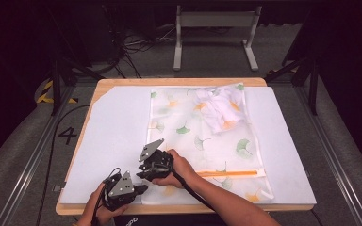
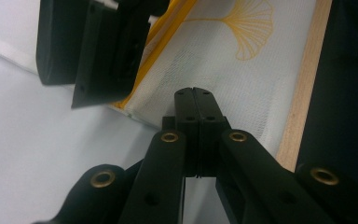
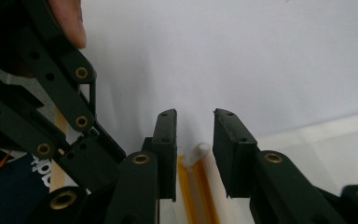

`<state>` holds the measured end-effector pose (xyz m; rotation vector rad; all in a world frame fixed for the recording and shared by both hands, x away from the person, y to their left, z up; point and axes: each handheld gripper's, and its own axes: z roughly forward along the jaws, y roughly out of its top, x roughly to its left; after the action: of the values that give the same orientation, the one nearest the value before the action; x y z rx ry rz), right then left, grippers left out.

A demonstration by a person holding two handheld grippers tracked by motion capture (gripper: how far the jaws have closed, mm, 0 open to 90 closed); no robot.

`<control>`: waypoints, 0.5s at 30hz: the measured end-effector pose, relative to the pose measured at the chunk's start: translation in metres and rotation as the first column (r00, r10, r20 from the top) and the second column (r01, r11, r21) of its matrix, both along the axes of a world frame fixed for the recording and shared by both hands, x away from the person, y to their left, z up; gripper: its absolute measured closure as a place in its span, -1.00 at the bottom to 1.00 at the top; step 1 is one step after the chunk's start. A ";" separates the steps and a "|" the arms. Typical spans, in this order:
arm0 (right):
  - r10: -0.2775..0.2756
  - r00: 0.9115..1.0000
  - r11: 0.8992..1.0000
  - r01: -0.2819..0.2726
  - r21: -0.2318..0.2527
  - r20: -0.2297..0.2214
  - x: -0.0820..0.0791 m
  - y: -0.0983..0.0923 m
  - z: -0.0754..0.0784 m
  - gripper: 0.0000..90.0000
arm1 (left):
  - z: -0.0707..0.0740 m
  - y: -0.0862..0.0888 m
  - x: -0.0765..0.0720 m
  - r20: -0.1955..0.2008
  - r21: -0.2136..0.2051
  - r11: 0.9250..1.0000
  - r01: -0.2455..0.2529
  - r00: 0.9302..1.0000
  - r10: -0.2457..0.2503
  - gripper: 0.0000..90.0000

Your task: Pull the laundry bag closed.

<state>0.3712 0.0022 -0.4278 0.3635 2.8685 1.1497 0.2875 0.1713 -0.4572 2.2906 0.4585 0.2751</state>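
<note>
A white mesh laundry bag (image 1: 202, 136) printed with ginkgo leaves lies flat on the white mat, with a crumpled white garment (image 1: 221, 110) inside near its far end. An orange zipper (image 1: 231, 173) runs along its near end. My left gripper (image 1: 143, 189) is at the bag's near left corner, jaws shut on the mesh edge (image 2: 242, 88). Just beyond it, my right gripper (image 1: 142, 173) is open. In the right gripper view the white zipper pull (image 3: 197, 152) and orange tape lie between its open jaws (image 3: 195, 122). The right gripper's jaws also show in the left gripper view (image 2: 98, 51).
The white mat (image 1: 113, 127) covers a wooden table (image 1: 179, 81) whose near edge (image 2: 303, 84) runs close beside the left gripper. The left gripper's linkage (image 3: 51, 116) crowds the right gripper's side. A metal stand (image 1: 214, 28) and cables lie on the floor beyond.
</note>
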 end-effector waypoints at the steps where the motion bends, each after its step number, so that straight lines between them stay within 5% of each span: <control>1: -0.004 1.000 1.000 0.004 -0.009 -0.007 0.000 0.002 -0.001 0.57 | 0.000 0.000 -0.001 0.005 0.004 1.000 0.000 1.000 0.000 1.00; 5: -0.011 1.000 0.999 0.010 -0.046 -0.020 0.002 0.007 -0.009 0.61 | 0.000 0.000 -0.001 0.007 0.006 1.000 0.001 1.000 -0.001 1.00; 15: -0.007 1.000 0.999 0.007 -0.038 0.003 0.002 0.009 -0.008 0.78 | 0.000 0.001 0.001 -0.004 -0.005 1.000 0.004 1.000 -0.004 1.00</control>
<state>0.3731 0.0111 -0.4354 0.3696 2.8803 1.0919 0.2881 0.1722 -0.4575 2.2871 0.4565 0.2670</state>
